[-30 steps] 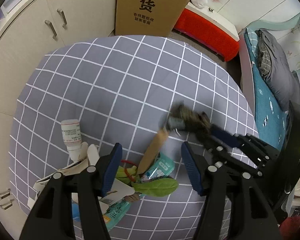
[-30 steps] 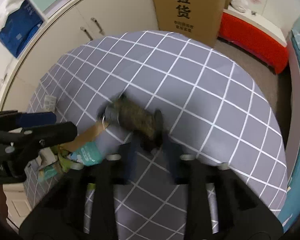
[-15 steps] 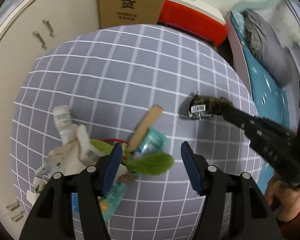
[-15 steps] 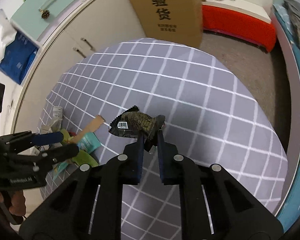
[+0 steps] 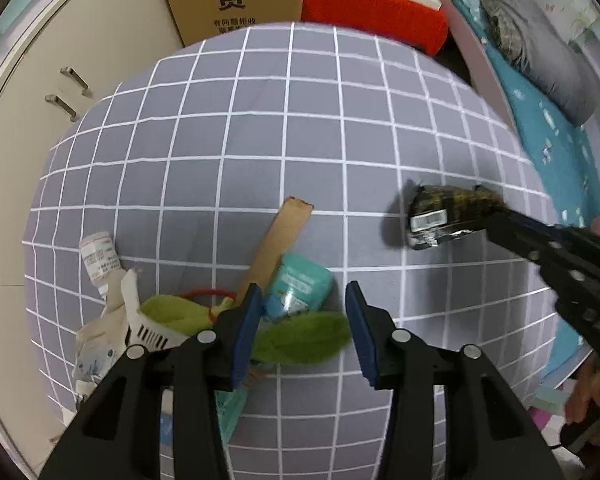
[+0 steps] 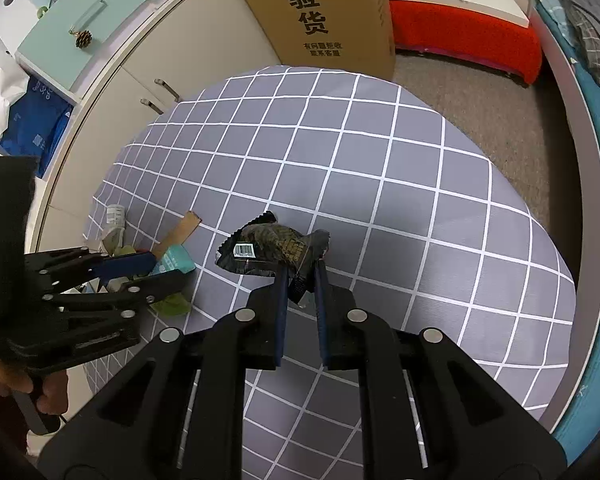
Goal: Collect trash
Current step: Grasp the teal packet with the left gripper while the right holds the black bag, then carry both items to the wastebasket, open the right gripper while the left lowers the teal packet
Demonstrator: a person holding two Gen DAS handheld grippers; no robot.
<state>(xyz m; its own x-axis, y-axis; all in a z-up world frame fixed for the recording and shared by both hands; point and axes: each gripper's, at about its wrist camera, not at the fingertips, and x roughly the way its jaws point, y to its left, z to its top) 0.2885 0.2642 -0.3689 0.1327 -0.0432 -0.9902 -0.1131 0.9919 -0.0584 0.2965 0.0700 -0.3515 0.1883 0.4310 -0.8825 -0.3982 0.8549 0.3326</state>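
On the grey checked table [image 5: 260,140] lies a pile of trash: a teal packet [image 5: 300,292], green leaves [image 5: 300,340], a cardboard strip [image 5: 278,244], a small white bottle [image 5: 98,256] and crumpled paper [image 5: 100,336]. My left gripper [image 5: 303,300] points straight down over the pile. Its jaws are closing, with the teal packet and a leaf between them; the right pad stands clear of both. My right gripper [image 6: 300,276] is shut on a dark snack wrapper [image 6: 272,246] and holds it above the cloth, to the right of the pile. The wrapper [image 5: 440,216] also shows in the left wrist view.
A tall cardboard box [image 6: 320,12] stands on the floor behind the table. Cream cabinets [image 6: 188,52] run along the left. A red bench [image 6: 460,36] and a bed [image 6: 596,128] lie to the right. A hand [image 6: 40,392] grips the left gripper's handle.
The left gripper's jaws have narrowed around the teal packet and leaf, and it has shifted over the pile. The right gripper has lifted the dark wrapper and carried it away from the pile.
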